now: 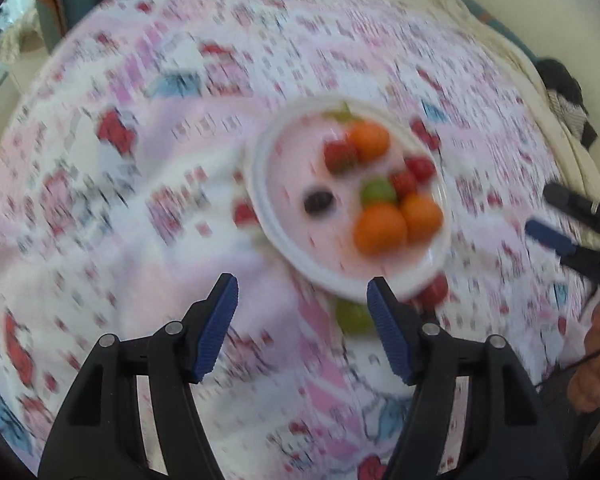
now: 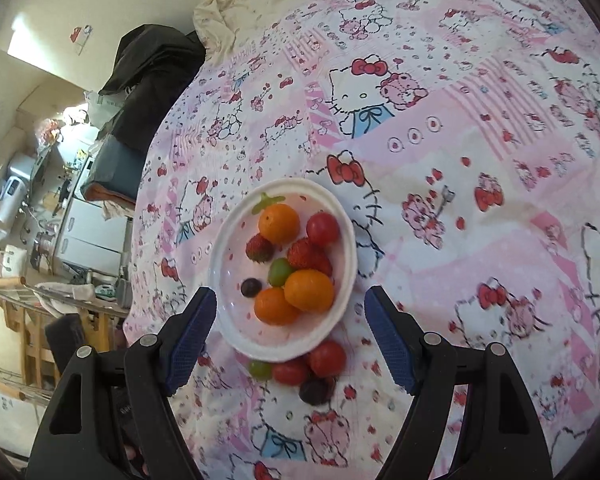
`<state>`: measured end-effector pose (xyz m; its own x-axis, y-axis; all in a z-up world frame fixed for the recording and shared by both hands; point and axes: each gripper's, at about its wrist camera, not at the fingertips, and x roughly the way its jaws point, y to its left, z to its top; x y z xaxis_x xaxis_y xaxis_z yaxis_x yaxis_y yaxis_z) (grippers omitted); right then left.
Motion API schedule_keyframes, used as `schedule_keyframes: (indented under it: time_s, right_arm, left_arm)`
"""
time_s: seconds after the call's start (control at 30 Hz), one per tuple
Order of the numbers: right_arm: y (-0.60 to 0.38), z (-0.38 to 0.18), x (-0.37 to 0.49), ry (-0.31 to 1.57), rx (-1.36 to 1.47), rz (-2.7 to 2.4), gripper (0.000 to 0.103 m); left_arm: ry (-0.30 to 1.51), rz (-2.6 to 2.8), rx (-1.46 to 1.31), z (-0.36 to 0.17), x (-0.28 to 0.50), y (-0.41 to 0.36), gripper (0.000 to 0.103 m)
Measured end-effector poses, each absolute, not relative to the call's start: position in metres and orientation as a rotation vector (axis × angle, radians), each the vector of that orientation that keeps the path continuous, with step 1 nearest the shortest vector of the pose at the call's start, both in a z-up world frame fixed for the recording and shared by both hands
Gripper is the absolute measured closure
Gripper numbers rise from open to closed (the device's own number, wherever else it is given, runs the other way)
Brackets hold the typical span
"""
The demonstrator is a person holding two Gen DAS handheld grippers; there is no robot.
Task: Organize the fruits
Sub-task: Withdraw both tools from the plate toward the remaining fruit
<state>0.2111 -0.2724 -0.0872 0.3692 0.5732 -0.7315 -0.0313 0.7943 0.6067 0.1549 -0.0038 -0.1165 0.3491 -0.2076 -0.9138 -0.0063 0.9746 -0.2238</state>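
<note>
A white plate lies on the bed cover and holds three oranges, strawberries, a red tomato, a green grape and a dark grape. On the cloth just off its near rim lie a green grape, two tomatoes and a dark grape. My right gripper hangs open over the plate's near side, holding nothing. The left wrist view is blurred. It shows the plate ahead of my open, empty left gripper, with the right gripper at the far right.
A pink and white cartoon-cat bed cover spreads under everything. Beyond its left edge are dark clothing, white cabinets and wooden furniture. A hand shows at the right rim of the left wrist view.
</note>
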Motion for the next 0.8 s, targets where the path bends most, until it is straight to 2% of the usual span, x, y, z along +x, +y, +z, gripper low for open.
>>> schedule_keyframes:
  time_s: [0.27, 0.53, 0.6, 0.73, 0.8]
  right_arm:
    - [-0.287, -0.092, 0.185, 1.153, 0.555, 0.388, 0.024]
    - [-0.29, -0.09, 0.184, 1.139, 0.551, 0.394, 0.024]
    - [-0.289, -0.088, 0.184, 1.133, 0.548, 0.395, 0.024]
    - [-0.289, -0.09, 0.185, 1.138, 0.561, 0.398, 0.024]
    - [-0.288, -0.09, 0.186, 1.142, 0.557, 0.396, 0.024]
  left_arm:
    - [1.28, -0.24, -0.003, -0.145, 0.14, -0.046, 0.04]
    - [1.206, -0.284, 0.198, -0.151, 0.147, -0.067, 0.044]
    - [1.207, -0.296, 0.209, -0.152, 0.148, -0.066, 0.049]
    - [1.218, -0.347, 0.189, -0.153, 0.152, -0.071, 0.076]
    - [1.212, -0.345, 0.194, -0.151, 0.15, -0.073, 0.077]
